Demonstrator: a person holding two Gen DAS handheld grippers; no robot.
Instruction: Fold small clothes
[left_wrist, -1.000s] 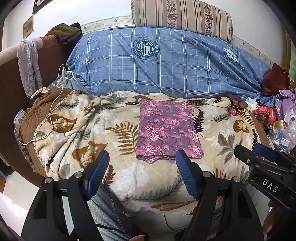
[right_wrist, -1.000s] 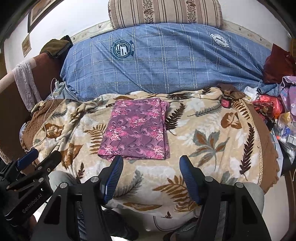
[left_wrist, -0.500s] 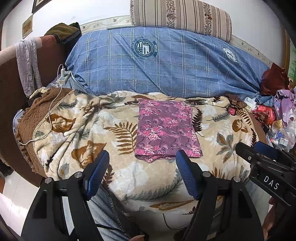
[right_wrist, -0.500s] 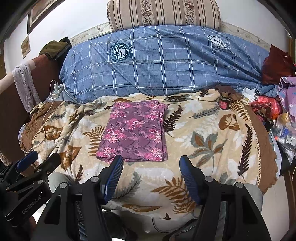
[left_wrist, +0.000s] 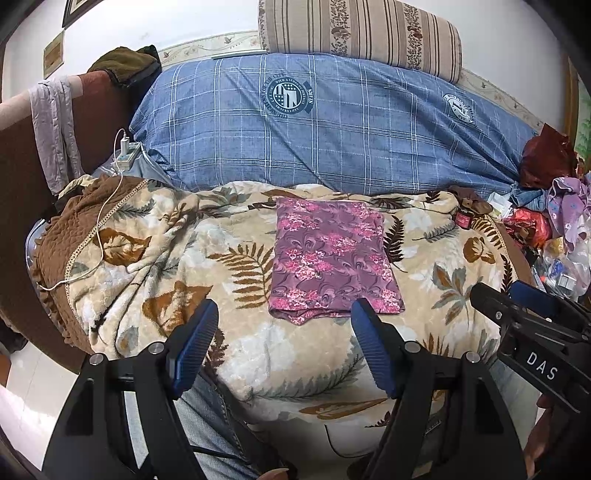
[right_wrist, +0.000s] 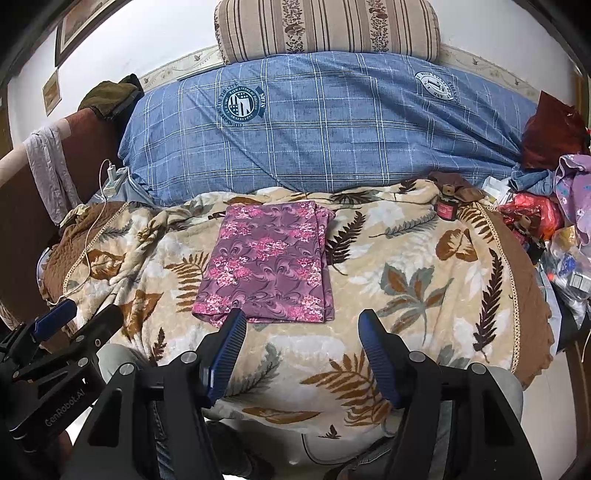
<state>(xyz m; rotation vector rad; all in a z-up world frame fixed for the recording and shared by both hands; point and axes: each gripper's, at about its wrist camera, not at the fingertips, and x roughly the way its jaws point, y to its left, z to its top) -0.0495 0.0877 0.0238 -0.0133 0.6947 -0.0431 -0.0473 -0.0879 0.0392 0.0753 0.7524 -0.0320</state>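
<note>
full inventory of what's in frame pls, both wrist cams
folded cloth: 1, purple-pink floral, flat on the blanket, centre
leaf blanket: 1, beige-brown, covering the bed
plaid duvet: 1, blue, bundled behind the blanket
striped bolster: 1, beige-brown, on top of the duvet
charger and cable: 1, white, far left
small jar: 1, red, right rear of the blanket
clothes pile: mixed colours, right edge
left gripper: open, empty, near edge of the blanket
right gripper: open, empty, near edge of the blanket
</note>
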